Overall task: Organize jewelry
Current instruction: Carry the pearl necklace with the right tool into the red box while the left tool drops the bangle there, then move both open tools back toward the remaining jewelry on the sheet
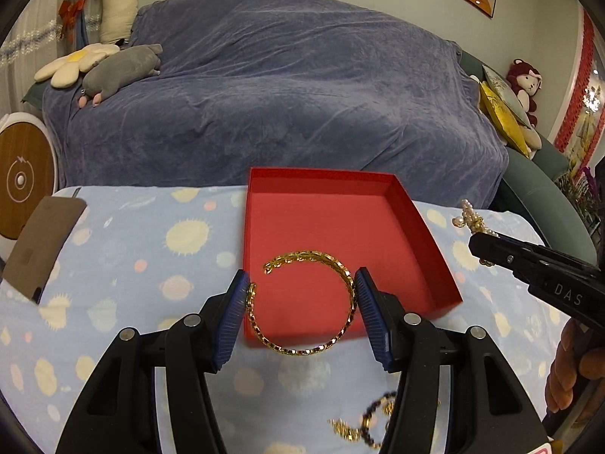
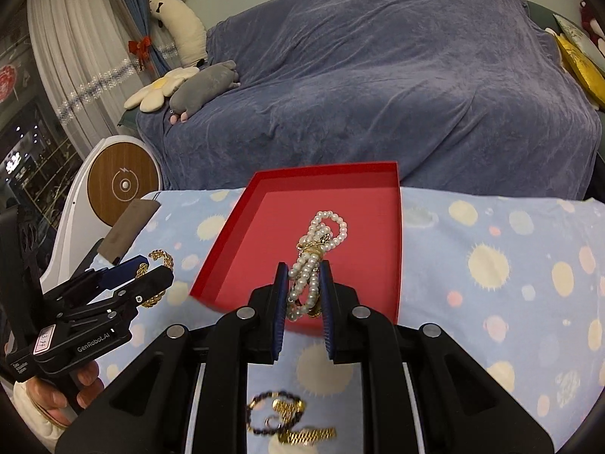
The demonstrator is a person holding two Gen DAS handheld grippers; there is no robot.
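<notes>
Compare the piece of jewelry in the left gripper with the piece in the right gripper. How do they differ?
The gold bangle is one stiff open ring; the pearl strand is beaded and bunched in loops. The left gripper holds the gold bangle across its width, jaws wide; the right gripper pinches the pearl strand, jaws narrow. Both are held in front of the red box.

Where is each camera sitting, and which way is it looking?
Left wrist: on the left gripper, looking along its fingers, which hold a gold bangle before the red box; fingers of a hand show.
Right wrist: on the right gripper, holding a pearl strand; a hand shows.
Shared: red box, sofa.
</notes>
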